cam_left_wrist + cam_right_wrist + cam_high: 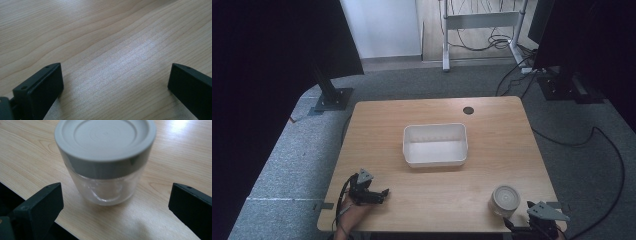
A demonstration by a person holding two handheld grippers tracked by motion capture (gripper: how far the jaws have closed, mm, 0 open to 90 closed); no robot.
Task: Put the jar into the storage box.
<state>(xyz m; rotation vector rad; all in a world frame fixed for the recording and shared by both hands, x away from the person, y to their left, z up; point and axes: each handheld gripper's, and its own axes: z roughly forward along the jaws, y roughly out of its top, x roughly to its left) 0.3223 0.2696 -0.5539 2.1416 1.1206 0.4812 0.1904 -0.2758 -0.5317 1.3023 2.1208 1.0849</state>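
A clear glass jar [504, 200] with a grey lid stands near the table's front right edge; in the right gripper view the jar [106, 162] is upright and close ahead. My right gripper [522, 217] hovers at the front right corner, just short of the jar, open, its black jaws wide on either side and apart from the glass [115, 207]. My left gripper [382, 194] rests low over the front left of the table, open, with bare wood between its jaws [115, 85]. A white rectangular bin [435, 145] sits empty at the table's middle.
The wooden table [437, 190] has a round cable hole [468, 110] at the back. Grey carpet surrounds it, with black cables [607, 150] on the right, a dark stand base [332, 98] at the back left and a white frame [482, 25] behind.
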